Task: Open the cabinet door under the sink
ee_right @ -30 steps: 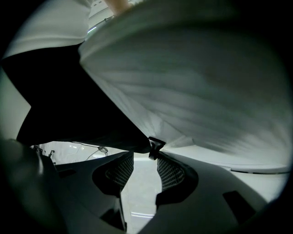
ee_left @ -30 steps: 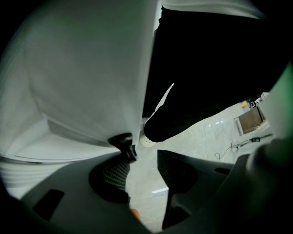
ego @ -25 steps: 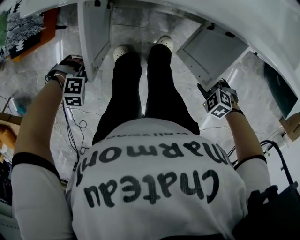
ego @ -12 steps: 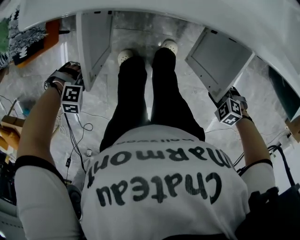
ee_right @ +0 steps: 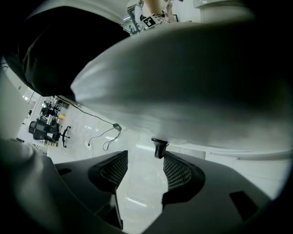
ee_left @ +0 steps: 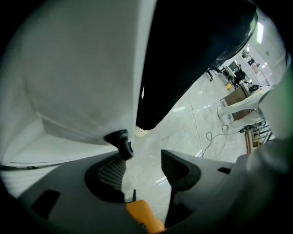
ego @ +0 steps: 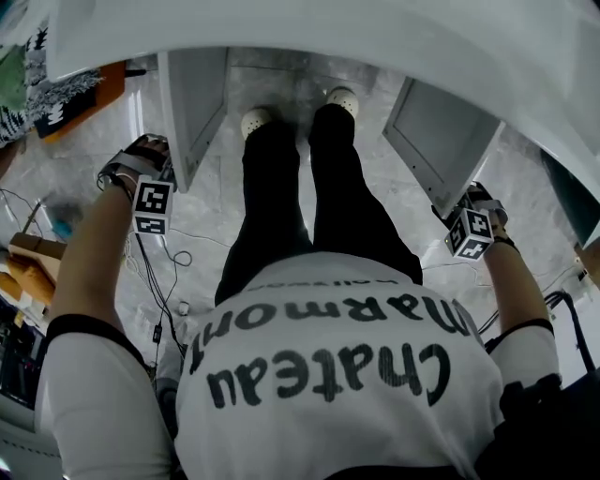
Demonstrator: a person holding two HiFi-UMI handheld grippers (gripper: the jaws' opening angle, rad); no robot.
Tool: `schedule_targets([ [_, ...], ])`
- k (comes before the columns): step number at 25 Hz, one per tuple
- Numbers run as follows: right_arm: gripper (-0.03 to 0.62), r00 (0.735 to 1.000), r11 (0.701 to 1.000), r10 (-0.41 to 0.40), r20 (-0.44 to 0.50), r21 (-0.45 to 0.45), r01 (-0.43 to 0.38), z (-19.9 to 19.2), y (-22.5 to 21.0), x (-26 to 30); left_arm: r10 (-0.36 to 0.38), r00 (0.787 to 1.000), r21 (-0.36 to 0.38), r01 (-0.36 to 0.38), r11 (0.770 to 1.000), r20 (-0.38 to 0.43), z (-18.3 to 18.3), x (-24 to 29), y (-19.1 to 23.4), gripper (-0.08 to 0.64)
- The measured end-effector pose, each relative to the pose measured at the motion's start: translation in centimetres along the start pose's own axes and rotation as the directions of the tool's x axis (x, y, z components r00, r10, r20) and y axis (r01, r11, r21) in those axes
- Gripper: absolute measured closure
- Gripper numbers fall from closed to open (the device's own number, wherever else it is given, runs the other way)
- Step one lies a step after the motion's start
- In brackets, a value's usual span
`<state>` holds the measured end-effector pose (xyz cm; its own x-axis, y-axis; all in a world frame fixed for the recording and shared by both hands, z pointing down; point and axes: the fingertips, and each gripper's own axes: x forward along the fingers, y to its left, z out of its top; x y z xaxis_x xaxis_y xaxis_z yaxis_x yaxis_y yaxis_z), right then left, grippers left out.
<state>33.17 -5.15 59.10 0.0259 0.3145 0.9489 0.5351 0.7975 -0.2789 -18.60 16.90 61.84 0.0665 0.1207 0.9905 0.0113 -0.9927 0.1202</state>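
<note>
White panel of the left cabinet door (ee_left: 82, 82) is seen over the left part of the left gripper view, and the black left knob (ee_left: 120, 139) is fixed at its lower edge. The left claw (ee_left: 145, 154) is held wide. Its jaws have just been opening, and the left knob is found right at the tip of the picture's left jaw, at the border of the gap, with no pad pressed on it. Beyond the gap a pale marble floor (ee_left: 183, 123), a black trouser leg (ee_left: 183, 55), a white shoe (ee_left: 143, 131) and a thin cable (ee_left: 206, 135) are shown.

In the right gripper view, the right cabinet door (ee_right: 192, 77) is spread over the top as a blurred grey-white surface. The black right knob (ee_right: 159, 147) hangs down from it, just inside the tip of the picture's right jaw. The right claw (ee_right: 145, 160) is also held wide. Its jaws have just been opening, and the right knob is not clamped by them. An office chair (ee_right: 46, 128) is seen far at the left on the floor.

In the head view, both doors are shown swung out from the cabinet under the white bench (ego: 328, 28). The person's legs are placed between them. Each claw is kept near the free edge of the door on its own side.
</note>
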Motion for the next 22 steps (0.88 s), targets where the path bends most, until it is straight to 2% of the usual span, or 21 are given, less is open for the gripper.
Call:
schedule_targets([
  [4, 0.347, 0.999, 0.996, 0.033, -0.038, -0.086, -0.036, -1.8, 0.9, -0.3, 0.01, 1.0, 0.002, -0.01, 1.0, -0.021, 0.5, -0.3, 0.2, 0.342],
  [6, 0.345, 0.998, 0.993, 0.042, -0.053, -0.11, -0.047, -2.4, 1.0, -0.4, 0.024, 0.998, -0.014, -0.025, 1.0, -0.056, -0.1, -0.3, 0.2, 0.342],
  [9, 0.341, 0.996, 0.993, 0.052, -0.079, -0.105, -0.06, -3.2, 1.1, -0.6, -0.026, 0.99, -0.053, 0.019, 0.998, -0.139, -1.3, 0.1, -1.5, 0.394],
  [11, 0.342, 0.995, 0.996, 0.048, -0.088, -0.065, -0.054, -3.4, 1.2, -0.6, -0.019, 0.988, -0.117, 0.001, 0.993, -0.156, -0.8, 0.4, -2.2, 0.397],
  [14, 0.351, 0.996, 1.0, 0.02, -0.092, -0.013, -0.021, -3.1, 0.8, -0.5, 0.029, 0.984, -0.276, -0.078, 0.958, -0.178, 0.1, 0.4, -2.3, 0.4],
  [17, 0.407, 0.991, 0.998, -0.025, -0.129, 0.057, 0.033, -3.5, 0.1, -0.9, 0.041, 0.976, -0.398, -0.126, 0.909, -0.216, -0.5, 0.3, -2.5, 0.4],
  [20, 0.47, 0.978, 0.988, -0.066, -0.196, 0.121, 0.091, -4.0, -0.6, -1.1, 0.066, 0.967, -0.447, -0.173, 0.878, -0.246, -0.9, -0.1, -2.3, 0.4],
  [22, 0.523, 0.968, 0.981, -0.083, -0.239, 0.149, 0.121, -4.0, -0.8, -1.2, 0.098, 0.96, -0.443, -0.21, 0.872, -0.264, -1.0, -0.5, -2.0, 0.44],
])
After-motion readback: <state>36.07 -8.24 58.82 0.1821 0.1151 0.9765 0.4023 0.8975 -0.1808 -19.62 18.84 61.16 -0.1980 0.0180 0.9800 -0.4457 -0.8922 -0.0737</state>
